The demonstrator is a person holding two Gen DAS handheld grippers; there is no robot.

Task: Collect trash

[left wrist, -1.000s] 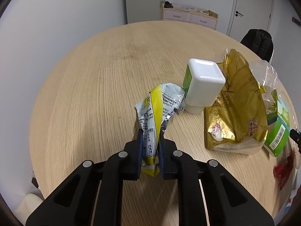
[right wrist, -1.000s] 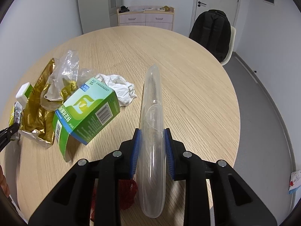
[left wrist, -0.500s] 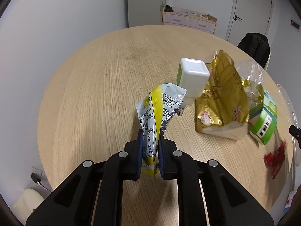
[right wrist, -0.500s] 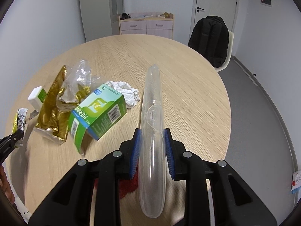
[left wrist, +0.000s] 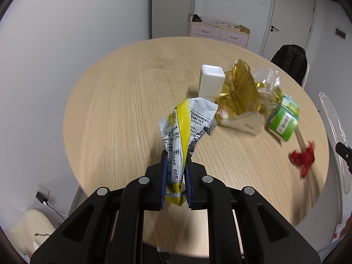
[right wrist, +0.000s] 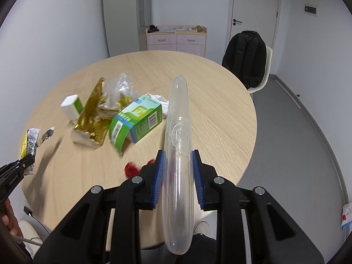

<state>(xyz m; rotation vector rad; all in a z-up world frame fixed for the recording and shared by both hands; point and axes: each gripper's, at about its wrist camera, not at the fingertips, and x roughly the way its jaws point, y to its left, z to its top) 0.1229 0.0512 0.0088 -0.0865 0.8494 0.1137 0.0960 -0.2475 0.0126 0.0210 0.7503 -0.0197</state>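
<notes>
Two pieces of trash are off the table now: a crumpled yellow-and-silver snack wrapper (left wrist: pixel 187 129) pinched between the blue pads of the left claw (left wrist: pixel 175 177), and a long clear plastic case (right wrist: pixel 177 154) pinched across its middle by the right claw (right wrist: pixel 177 177), its far end pointing toward twelve o'clock in the right wrist view. Compared with a second ago, both claws have drawn back and upward with their grips unchanged, so the round wooden table (left wrist: pixel 123 101) looks smaller and more of its near rim and the floor below shows in both views. That suggests the pick-up is done and the carry-away is under way, though no bin is in view. Still lying on the table, seen from the left wrist, are a white-capped green container (left wrist: pixel 211 80) at about twelve o'clock from the wrapper, a gold foil bag (left wrist: pixel 239 92) and clear crinkled film (left wrist: pixel 267 76) at one o'clock, a green carton (left wrist: pixel 285 121) at about two o'clock, and a red scrap (left wrist: pixel 302 157) at three o'clock; a white crumpled tissue (right wrist: pixel 159 101) shows behind the carton in the right view. By my judgement, most of the clearing remains ahead.
</notes>
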